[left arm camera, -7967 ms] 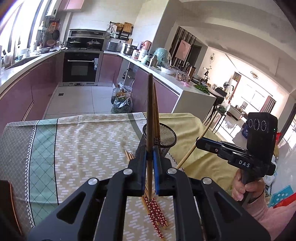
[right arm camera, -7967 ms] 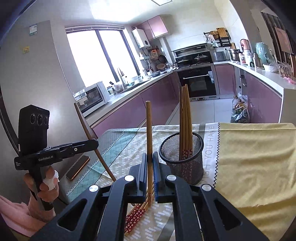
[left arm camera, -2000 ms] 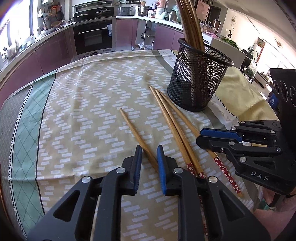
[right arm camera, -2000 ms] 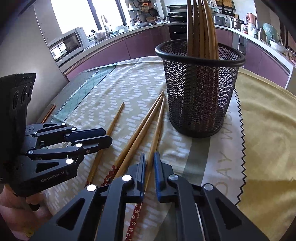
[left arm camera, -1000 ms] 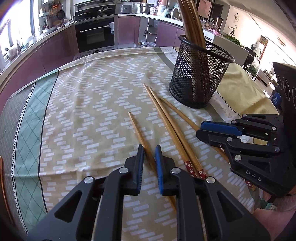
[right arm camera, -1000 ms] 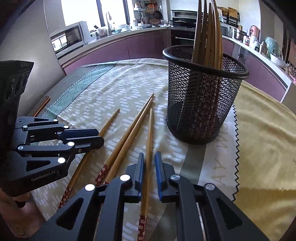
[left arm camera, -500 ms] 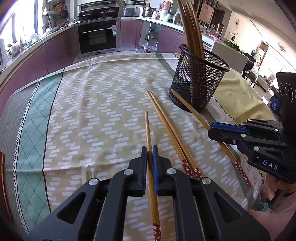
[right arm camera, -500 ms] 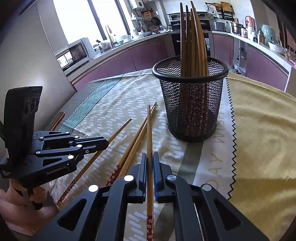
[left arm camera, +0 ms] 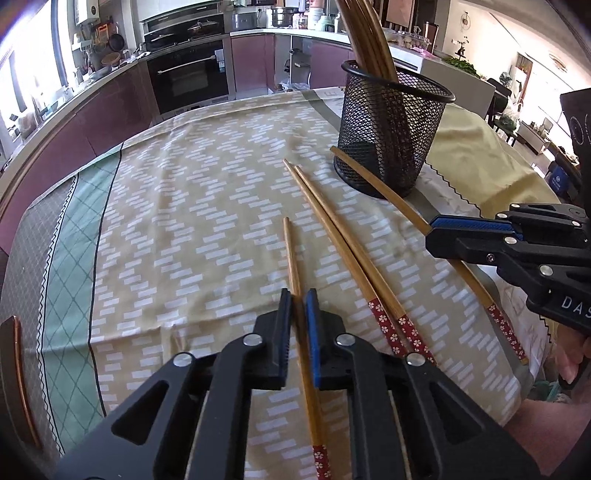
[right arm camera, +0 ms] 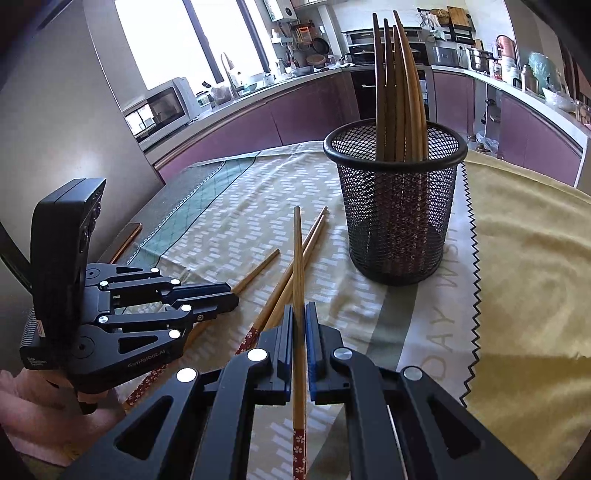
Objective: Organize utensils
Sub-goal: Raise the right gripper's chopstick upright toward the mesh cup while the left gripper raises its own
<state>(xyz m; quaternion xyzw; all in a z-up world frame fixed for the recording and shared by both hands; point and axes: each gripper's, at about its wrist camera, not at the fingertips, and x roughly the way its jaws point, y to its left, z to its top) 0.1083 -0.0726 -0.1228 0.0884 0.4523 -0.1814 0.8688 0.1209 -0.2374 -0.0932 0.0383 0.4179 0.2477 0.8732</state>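
Chopsticks' (left arm camera: 364, 33) tops beyond frame edge

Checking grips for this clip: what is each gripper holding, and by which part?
Each holds one chopstick. The left gripper pinches its chopstick about midway along the shaft; the right gripper clamps its chopstick likewise, above the red patterned end.

Mauve glossy kitchen cabinets (right arm camera: 258, 125) curve round at ten o'clock; a black built-in oven (left arm camera: 188, 83) at twelve; a bright sunlit window (right arm camera: 192, 40) above.
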